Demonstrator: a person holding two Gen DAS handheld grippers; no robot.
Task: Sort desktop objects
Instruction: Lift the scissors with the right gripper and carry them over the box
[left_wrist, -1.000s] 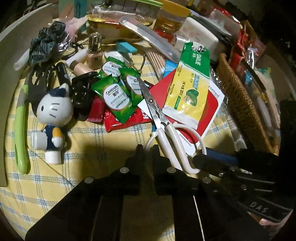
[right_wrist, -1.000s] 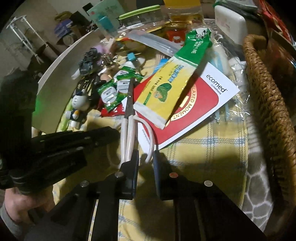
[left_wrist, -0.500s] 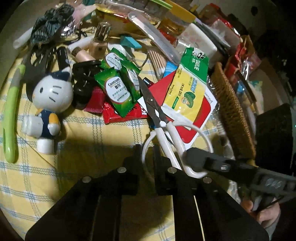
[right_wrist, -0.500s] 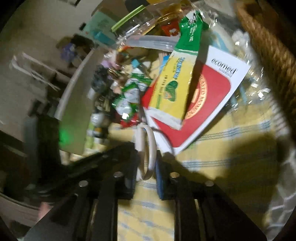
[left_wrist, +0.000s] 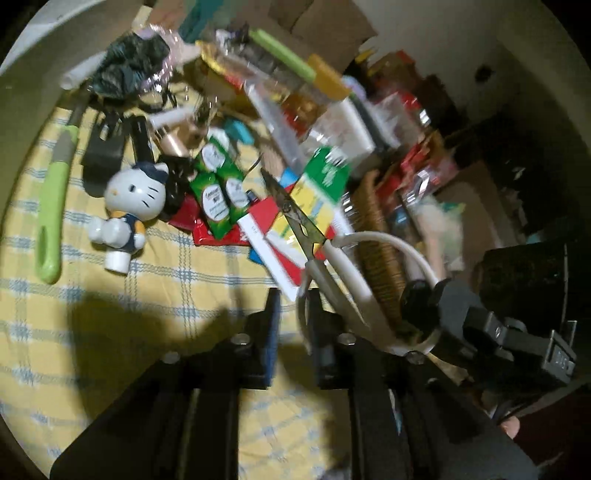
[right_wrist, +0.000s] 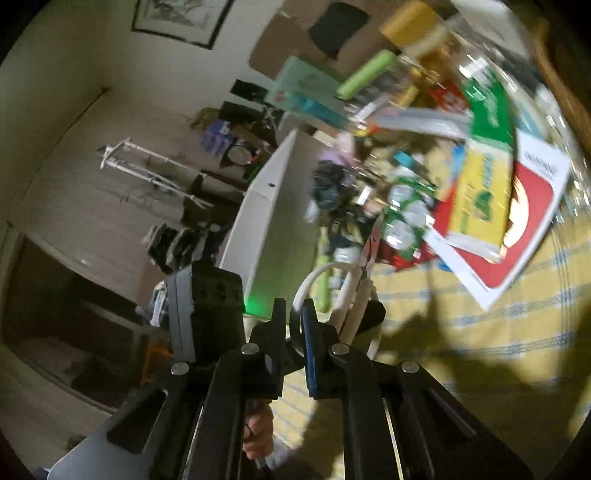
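While the black left gripper (left_wrist: 291, 314) is sitting at the bottom centre of the left wrist view, its jaws are opening, and one white handle loop of the white-handled metal scissors (left_wrist: 325, 254) is passing just beside its right finger; blur is hiding whether the pads are touching it. At the lower right of that view, the black right gripper (left_wrist: 424, 306) is clamping the other loop, and the right wrist view is showing its jaws (right_wrist: 293, 321) pressed together on the white ring. The scissors (right_wrist: 354, 288) are hanging clear of the yellow checked tablecloth (left_wrist: 110, 288), their long axis running diagonally and the closed blades pointing toward the upper left. Beyond them, a white cat figurine (left_wrist: 129, 210), green sachets (left_wrist: 218, 192) and a brown wicker basket (left_wrist: 376, 240) are lying smeared by motion. Farther clutter is blurring past recognition.
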